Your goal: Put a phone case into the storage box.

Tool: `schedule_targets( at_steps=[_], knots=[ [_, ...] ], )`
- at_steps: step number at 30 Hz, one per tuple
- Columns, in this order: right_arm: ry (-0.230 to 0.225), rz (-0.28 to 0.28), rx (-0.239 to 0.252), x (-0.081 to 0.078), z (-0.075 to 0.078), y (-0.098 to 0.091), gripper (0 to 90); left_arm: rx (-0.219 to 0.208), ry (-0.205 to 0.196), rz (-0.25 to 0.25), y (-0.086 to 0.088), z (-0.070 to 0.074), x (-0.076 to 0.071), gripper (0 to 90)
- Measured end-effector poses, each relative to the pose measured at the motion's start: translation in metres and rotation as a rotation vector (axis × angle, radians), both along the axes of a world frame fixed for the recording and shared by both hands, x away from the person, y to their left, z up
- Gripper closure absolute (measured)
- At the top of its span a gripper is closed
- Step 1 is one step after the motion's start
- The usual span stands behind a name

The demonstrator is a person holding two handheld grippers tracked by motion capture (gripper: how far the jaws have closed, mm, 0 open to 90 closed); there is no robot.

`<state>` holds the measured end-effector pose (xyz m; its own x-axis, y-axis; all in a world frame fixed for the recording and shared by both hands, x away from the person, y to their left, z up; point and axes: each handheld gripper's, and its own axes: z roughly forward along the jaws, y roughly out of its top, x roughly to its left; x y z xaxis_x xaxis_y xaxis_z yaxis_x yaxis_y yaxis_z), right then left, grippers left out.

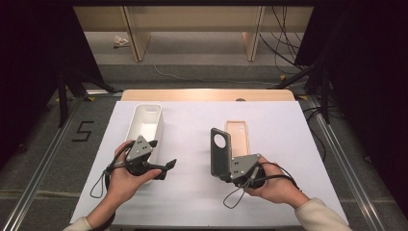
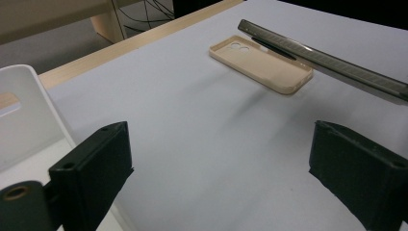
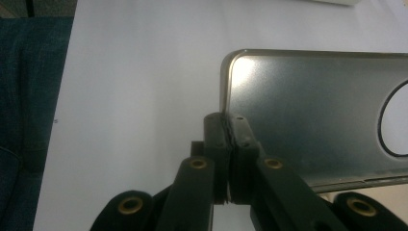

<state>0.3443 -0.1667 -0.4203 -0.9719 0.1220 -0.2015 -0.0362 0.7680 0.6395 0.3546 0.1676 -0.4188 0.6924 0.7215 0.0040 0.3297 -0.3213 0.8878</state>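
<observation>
**Dark case lifted, beige case still on the table**

The right gripper [image 1: 226,169] has its jaws pressed together on the edge of a dark phone case [image 1: 220,150], holding it upright above the white table [image 1: 192,202], near and right of centre. Just beyond it, a beige phone case [image 1: 237,135] lies flat, untouched. The white bin [image 1: 146,122] at far left looks empty as far as its inside shows, so I judge the sorting barely begun: one case is picked up, neither is put away. The left gripper [image 1: 161,167] hovers beside the bin's near end, jaws spread wide with only bare table between them.
</observation>
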Motion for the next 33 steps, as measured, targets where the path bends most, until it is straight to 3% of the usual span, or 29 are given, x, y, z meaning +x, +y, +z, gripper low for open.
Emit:
schedule_targets(
  at_steps=[6, 11, 19, 33],
  knots=[
    [0.002, 0.002, 0.004, -0.004, -0.003, -0.002, 89.1, 0.016, 0.018, -0.009, -0.008, 0.005, 0.009, 8.6],
    [-0.005, 0.008, 0.015, -0.008, -0.002, -0.001, 89.2, 0.004, 0.037, -0.019, -0.017, 0.009, 0.016, 9.7],
    [-0.007, 0.018, 0.023, -0.013, -0.001, 0.002, 89.1, 0.021, 0.076, -0.046, -0.034, 0.023, 0.030, 11.4],
    [-0.005, 0.031, 0.029, -0.016, -0.002, 0.005, 89.1, 0.023, 0.100, -0.071, -0.059, 0.036, 0.045, 15.5]
  ],
)
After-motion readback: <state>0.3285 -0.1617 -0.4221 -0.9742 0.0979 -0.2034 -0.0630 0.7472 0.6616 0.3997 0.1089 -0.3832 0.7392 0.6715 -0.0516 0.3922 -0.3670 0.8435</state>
